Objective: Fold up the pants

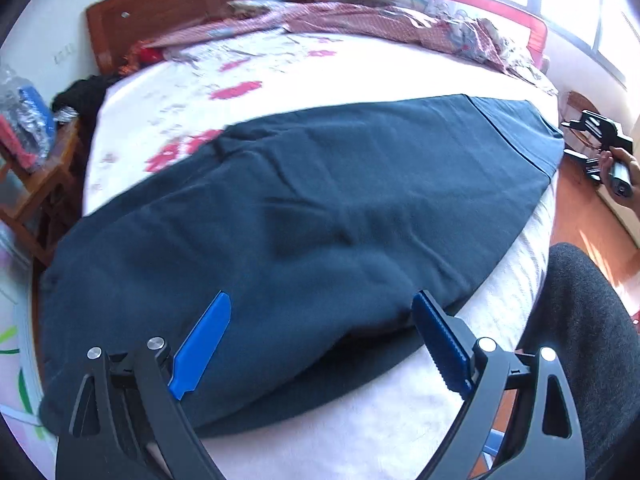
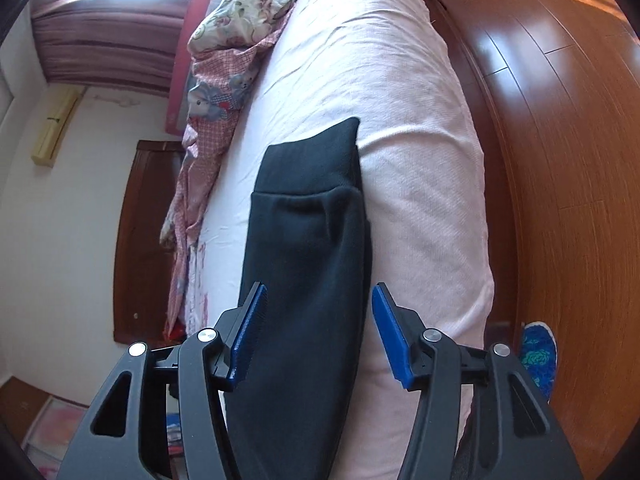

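Observation:
Dark navy pants [image 1: 304,216] lie spread flat across the bed, waistband end at the far right near the bed's edge. My left gripper [image 1: 322,312] is open just above the near end of the pants, its blue pads apart and holding nothing. In the right wrist view the pants [image 2: 308,240] run away from me along the bed, the ribbed waistband [image 2: 316,160] at the far end. My right gripper [image 2: 318,304] is open, its jaws on either side of the cloth without closing on it. The right gripper also shows in the left wrist view [image 1: 596,136], off the bed's right edge.
The bed [image 1: 256,68] has a white sheet with red flowers. A pink checked quilt [image 1: 360,20] is bunched along the headboard [image 1: 180,0]. A wooden chair with clutter [image 1: 32,152] stands left of the bed. Wood floor [image 2: 560,120] and a blue slipper [image 2: 538,356] lie beside it.

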A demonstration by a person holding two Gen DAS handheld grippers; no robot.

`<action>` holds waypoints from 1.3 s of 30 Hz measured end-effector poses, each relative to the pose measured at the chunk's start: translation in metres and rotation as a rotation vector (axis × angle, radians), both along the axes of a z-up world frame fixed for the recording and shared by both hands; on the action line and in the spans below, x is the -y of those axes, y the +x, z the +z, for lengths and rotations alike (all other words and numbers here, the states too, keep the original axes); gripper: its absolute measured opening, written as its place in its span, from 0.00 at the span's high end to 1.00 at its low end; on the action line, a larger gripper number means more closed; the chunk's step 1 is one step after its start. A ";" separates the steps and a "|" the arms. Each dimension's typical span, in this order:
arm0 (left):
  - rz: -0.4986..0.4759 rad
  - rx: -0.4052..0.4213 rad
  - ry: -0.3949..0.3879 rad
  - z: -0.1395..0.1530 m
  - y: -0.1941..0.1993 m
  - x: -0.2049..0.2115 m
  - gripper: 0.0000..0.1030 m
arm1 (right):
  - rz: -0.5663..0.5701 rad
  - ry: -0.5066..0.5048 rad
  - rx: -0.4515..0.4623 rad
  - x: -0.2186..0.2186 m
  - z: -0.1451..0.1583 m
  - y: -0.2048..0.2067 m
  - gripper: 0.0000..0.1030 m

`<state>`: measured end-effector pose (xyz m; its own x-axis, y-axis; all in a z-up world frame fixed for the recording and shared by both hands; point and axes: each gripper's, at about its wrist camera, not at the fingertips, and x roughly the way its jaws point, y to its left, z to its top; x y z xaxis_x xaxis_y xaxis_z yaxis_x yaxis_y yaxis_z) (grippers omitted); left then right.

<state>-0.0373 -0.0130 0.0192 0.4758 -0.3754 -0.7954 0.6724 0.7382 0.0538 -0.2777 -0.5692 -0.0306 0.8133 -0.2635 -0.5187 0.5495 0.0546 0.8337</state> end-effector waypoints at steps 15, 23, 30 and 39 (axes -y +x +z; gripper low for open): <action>0.209 -0.052 -0.206 0.032 0.115 -0.055 0.11 | 0.277 0.030 0.041 -0.099 0.032 0.054 0.47; 0.278 -0.250 -0.247 0.029 0.082 -0.126 0.11 | 1.023 0.152 0.056 -0.307 0.031 0.176 0.47; 0.467 -0.284 -0.313 0.026 0.038 -0.211 0.10 | 1.377 0.126 -0.009 -0.453 0.011 0.243 0.47; 0.581 -0.475 -0.588 -0.034 0.054 -0.199 0.37 | 1.344 0.027 -0.007 -0.455 0.036 0.230 0.47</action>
